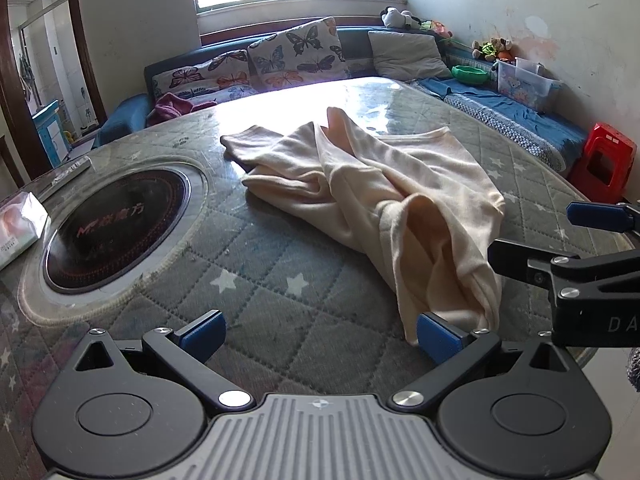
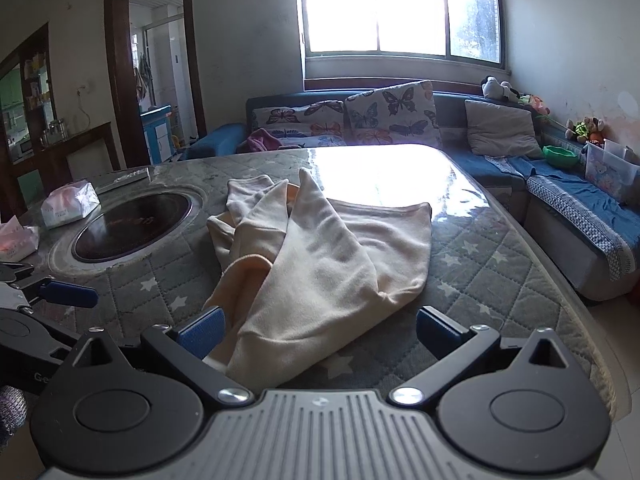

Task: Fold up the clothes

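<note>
I see the cream garment [image 1: 372, 184] lying rumpled, not folded, on the quilted counter [image 1: 256, 276] beside the inset hob [image 1: 116, 228]. Left tool [image 1: 320, 338] and right tool [image 2: 320, 334] both gape wide at its near hem, probably for pinching; contact unclear.

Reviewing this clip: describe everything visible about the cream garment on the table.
The cream garment is a soft, knit-looking piece of clothing, plain pale cream with hemmed edges. It lies crumpled and unfolded on the quilted star-patterned table cover, with overlapping layers and one ridge of fabric standing up. Its near end sits between the open fingers of the right gripper; the left gripper, also open, has the fabric's near corner beside its right finger. Neither grips it. What kind of garment it is cannot be told.
</note>
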The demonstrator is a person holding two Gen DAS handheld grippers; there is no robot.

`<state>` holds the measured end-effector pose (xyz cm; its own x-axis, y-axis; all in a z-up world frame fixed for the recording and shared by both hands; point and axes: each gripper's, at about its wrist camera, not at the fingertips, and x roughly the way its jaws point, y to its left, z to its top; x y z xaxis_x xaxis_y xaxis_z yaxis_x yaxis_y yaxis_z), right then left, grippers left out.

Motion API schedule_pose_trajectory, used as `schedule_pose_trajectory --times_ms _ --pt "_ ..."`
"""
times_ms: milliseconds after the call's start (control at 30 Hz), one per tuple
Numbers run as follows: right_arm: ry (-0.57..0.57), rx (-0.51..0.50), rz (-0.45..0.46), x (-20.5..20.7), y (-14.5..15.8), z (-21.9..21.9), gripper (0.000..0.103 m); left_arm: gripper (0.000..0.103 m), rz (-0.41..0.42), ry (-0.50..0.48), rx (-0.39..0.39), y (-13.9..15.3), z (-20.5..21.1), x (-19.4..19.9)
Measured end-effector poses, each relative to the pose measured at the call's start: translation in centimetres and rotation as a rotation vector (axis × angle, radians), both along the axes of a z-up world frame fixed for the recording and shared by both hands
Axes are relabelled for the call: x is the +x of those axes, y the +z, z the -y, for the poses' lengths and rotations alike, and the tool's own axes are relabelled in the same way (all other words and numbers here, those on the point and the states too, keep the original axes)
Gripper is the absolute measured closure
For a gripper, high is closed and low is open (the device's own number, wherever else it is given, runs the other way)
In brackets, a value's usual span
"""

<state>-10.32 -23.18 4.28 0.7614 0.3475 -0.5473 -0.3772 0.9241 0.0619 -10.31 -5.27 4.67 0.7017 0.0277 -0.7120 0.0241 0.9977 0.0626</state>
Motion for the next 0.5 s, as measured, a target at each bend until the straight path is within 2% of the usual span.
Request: schedule_pose_trajectory --times_ms 500 --pt "0.011 0.017 0.020 4.2 1.5 -0.6 0.006 0.000 0.025 0.026 -0.028 1.2 -2.3 3.4"
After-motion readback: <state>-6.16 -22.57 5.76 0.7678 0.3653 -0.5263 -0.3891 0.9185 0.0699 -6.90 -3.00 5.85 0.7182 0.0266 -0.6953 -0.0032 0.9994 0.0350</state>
